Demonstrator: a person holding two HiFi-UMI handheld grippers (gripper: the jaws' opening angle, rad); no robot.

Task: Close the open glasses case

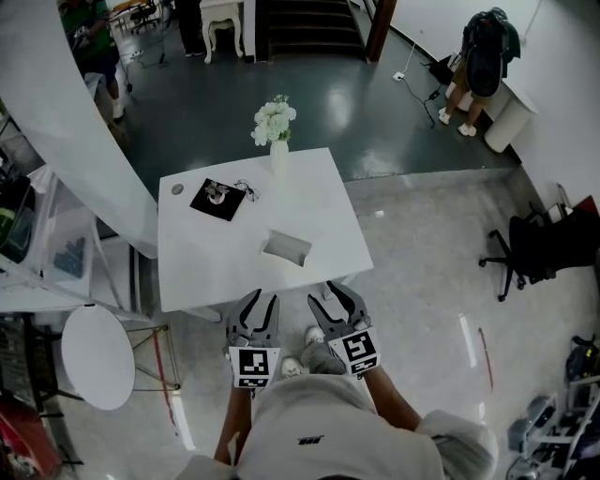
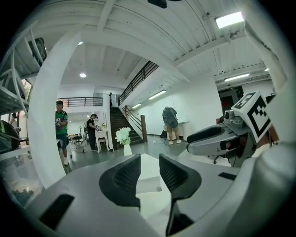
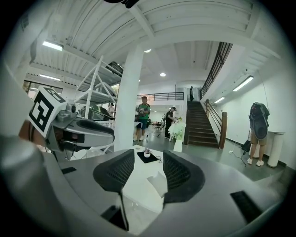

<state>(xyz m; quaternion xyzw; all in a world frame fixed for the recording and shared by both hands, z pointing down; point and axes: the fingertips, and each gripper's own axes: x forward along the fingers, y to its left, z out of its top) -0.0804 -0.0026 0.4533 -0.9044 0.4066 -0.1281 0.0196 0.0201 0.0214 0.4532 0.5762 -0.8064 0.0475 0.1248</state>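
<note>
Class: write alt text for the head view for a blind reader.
From above: a person holds the left tool and right tool, both open, short of a white table bearing a glasses case, a black mat and a vase of white flowers.

Big open hall, white walls and a white beamed ceiling. The dark floor [image 1: 309,103] at the far end is glossy, and the pale floor [image 1: 422,281] nearer in is speckled w/ a few short stripes on it. A white square surface [image 1: 319,216] sits about where the two meet. There's a round white side table [image 1: 97,356] to its left and a black office chair [image 1: 530,253] off to the right. A fat white column [image 3: 127,102] has a metal shelving rack [image 3: 99,92] next to it. A dark staircase [image 3: 201,125] at the back goes up to a railed balcony [image 3: 162,96], w/ a small curvy-legged white table [image 1: 223,23] near the bottom. Lighting is strip lights [image 2: 230,19] + a round ceiling spot [image 3: 162,74].
</note>
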